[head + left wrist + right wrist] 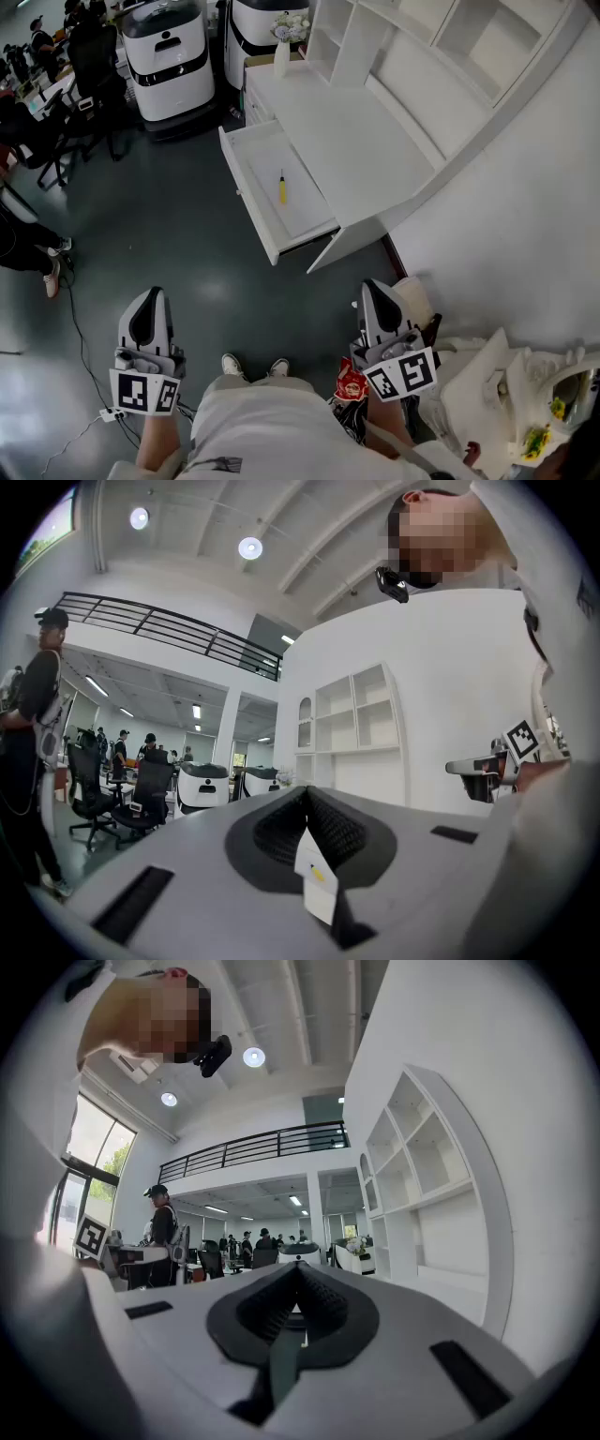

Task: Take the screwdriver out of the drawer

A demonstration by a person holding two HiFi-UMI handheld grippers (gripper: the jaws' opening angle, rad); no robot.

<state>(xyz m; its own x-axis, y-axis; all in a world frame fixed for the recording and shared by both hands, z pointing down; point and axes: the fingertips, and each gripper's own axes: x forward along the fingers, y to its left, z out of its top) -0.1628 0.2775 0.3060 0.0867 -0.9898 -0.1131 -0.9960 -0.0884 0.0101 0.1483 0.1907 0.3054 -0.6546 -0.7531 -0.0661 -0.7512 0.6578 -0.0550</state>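
A yellow-handled screwdriver lies inside the open white drawer, which is pulled out of the white desk ahead of me. Both grippers hang low near my body, well short of the drawer. In the head view my left gripper is at the lower left and my right gripper at the lower right. Both point forward and roughly level. The left gripper's jaws meet at the tip with nothing held. The right gripper's jaws are also closed and empty.
White shelves rise above the desk against the wall. Two white machines stand beyond the drawer, with office chairs and people at the left. A cable runs over the grey floor. White clutter sits at my right.
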